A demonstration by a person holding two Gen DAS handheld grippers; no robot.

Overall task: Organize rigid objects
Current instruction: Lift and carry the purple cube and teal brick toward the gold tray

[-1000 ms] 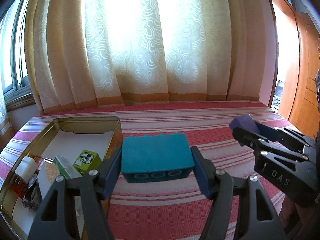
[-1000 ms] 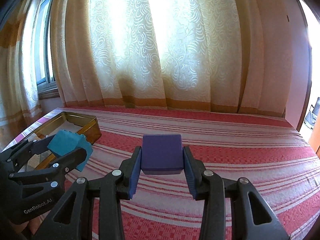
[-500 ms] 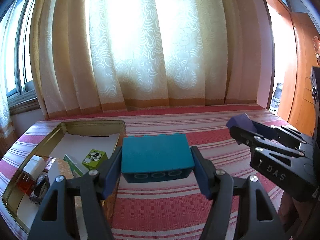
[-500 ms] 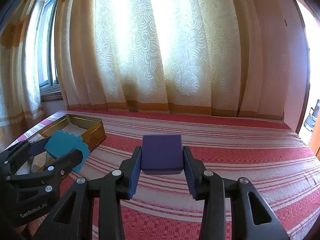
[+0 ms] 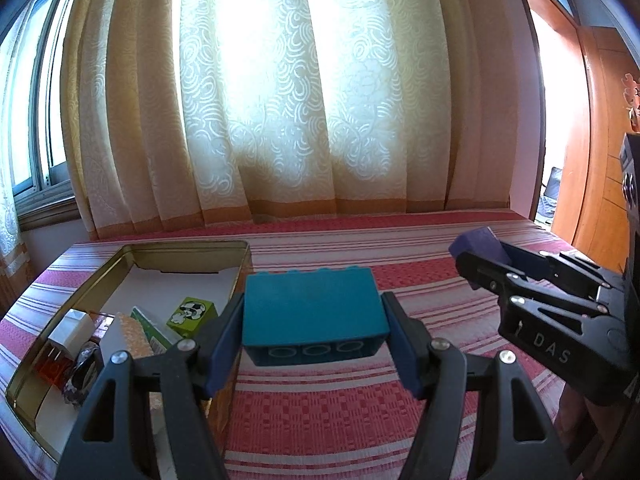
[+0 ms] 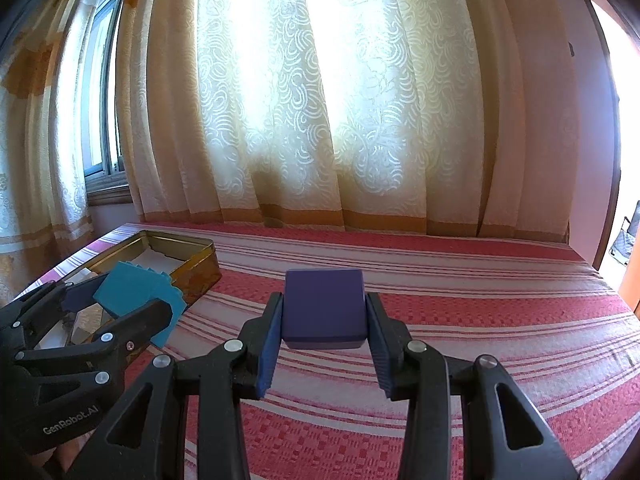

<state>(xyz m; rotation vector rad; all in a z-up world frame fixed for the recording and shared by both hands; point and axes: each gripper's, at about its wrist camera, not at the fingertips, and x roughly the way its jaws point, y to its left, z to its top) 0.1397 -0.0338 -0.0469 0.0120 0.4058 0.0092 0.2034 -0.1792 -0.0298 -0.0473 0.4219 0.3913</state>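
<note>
left jaws: my left gripper (image 5: 314,320) is clamped on a teal rectangular plastic building brick (image 5: 312,310), pads flat on its two short ends, about half spread.
brick axis: long side runs left to right across the jaws, studs on the far edge, hollow tubes facing me; carried clear above the cloth.
right jaws: my right gripper (image 6: 324,320) is pinched narrower on a purple rounded-corner plastic block (image 6: 324,304), squeezed by its left and right faces, also off the cloth.
target: open gold-coloured rectangular metal tin (image 5: 188,246) sits on the red-and-white striped woven cloth (image 5: 320,420), left of the teal brick, its right wall just beside my left jaw.
nearer hand: left, I judge; right is well apart from the tin.
free room: the far, paper-lined part of the tin; small items crowd the near part.
</note>
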